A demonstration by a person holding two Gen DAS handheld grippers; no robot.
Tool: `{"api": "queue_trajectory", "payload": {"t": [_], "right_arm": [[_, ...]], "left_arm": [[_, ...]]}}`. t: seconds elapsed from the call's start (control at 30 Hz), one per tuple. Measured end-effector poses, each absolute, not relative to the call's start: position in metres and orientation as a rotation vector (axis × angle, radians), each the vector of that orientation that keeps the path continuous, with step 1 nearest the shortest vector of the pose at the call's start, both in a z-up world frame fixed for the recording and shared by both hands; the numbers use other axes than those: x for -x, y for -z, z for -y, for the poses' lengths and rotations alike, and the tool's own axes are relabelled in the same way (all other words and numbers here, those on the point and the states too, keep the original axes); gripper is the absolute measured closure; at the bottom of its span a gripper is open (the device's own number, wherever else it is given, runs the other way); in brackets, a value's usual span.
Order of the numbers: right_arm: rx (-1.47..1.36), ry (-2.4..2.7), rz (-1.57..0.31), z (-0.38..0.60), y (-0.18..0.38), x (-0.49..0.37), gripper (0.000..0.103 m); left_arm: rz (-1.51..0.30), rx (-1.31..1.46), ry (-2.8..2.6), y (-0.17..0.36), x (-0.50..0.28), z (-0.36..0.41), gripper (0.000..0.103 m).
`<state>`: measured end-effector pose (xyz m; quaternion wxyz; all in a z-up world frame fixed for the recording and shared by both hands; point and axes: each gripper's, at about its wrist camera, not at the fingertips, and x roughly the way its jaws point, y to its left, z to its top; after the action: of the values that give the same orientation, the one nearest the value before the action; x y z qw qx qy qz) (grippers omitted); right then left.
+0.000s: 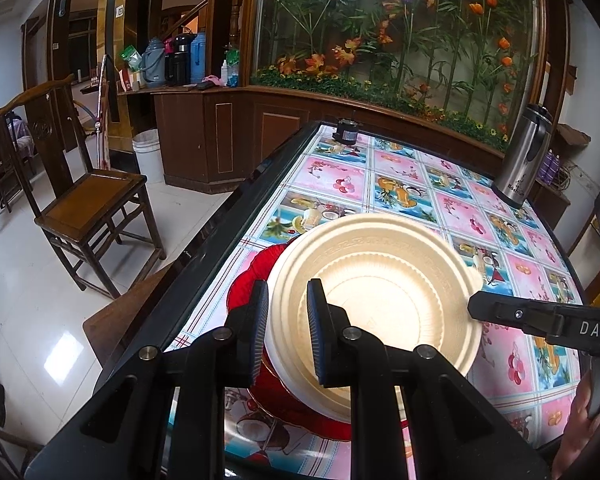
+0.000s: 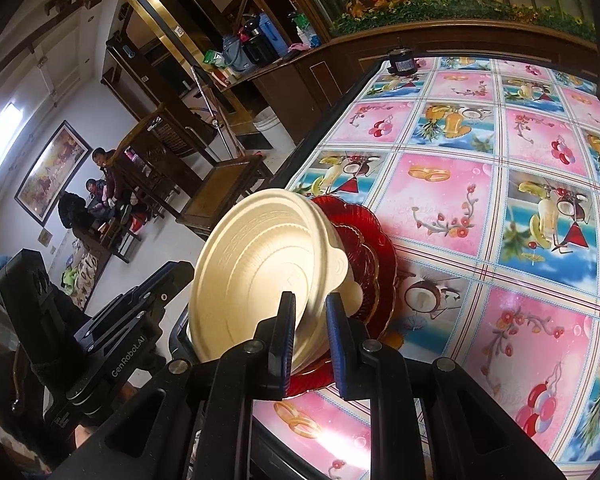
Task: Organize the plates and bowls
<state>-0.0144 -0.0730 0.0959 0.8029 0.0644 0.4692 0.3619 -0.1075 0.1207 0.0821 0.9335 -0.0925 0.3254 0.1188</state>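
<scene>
While the cream bowl (image 1: 379,304) sits on the red plate (image 1: 252,280), the left gripper (image 1: 288,332) pinches its near rim. The right gripper (image 2: 309,336) clamps the opposite rim, fingers nearly closed, above the patterned surface (image 2: 479,200).

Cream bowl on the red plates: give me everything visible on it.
The round cream fibre-like bowl is matte, with a ribbed inner wall, an embossed rim band, a flat base and a small rim tab. A second similar rim shows beneath it, so it looks nested. It stands over scalloped red glass plates near the table's edge. The left gripper pinches its near rim; the right gripper clamps the rim beside the tab.
</scene>
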Motion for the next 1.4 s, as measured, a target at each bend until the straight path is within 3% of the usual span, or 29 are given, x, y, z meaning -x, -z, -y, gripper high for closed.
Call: {"api": "queue_trajectory", "payload": {"t": [0.6, 0.67, 0.73, 0.8, 1.03, 1.13, 1.27, 1.4], "right_arm": [[-0.201, -0.743, -0.970, 0.105, -0.104, 0.009, 0.080], [-0.210, -0.734, -0.974, 0.110, -0.100, 0.007, 0.080], [-0.222, -0.727, -0.983, 0.115, -0.096, 0.005, 0.080], [-0.229, -0.721, -0.993, 0.120, -0.091, 0.003, 0.077], [-0.242, -0.713, -1.029, 0.127, -0.071, -0.001, 0.074], [-0.234, -0.697, -1.046, 0.127, -0.062, -0.004, 0.063], [-0.235, -0.706, -1.054, 0.125, -0.054, -0.005, 0.062], [-0.247, -0.701, -1.046, 0.127, -0.051, -0.008, 0.065]], "left_arm": [[-0.664, 0.252, -0.202, -0.096, 0.113, -0.132, 0.087], [-0.667, 0.281, -0.185, -0.098, 0.115, -0.138, 0.080], [-0.680, 0.307, -0.179, -0.099, 0.117, -0.148, 0.059], [-0.672, 0.317, -0.198, -0.098, 0.122, -0.157, 0.049], [-0.762, 0.399, -0.233, -0.068, 0.129, -0.201, 0.048], [-0.807, 0.497, -0.144, -0.047, 0.127, -0.213, 0.048], [-0.817, 0.499, -0.103, -0.038, 0.121, -0.211, 0.050], [-0.829, 0.487, -0.090, -0.033, 0.114, -0.208, 0.062]]}}
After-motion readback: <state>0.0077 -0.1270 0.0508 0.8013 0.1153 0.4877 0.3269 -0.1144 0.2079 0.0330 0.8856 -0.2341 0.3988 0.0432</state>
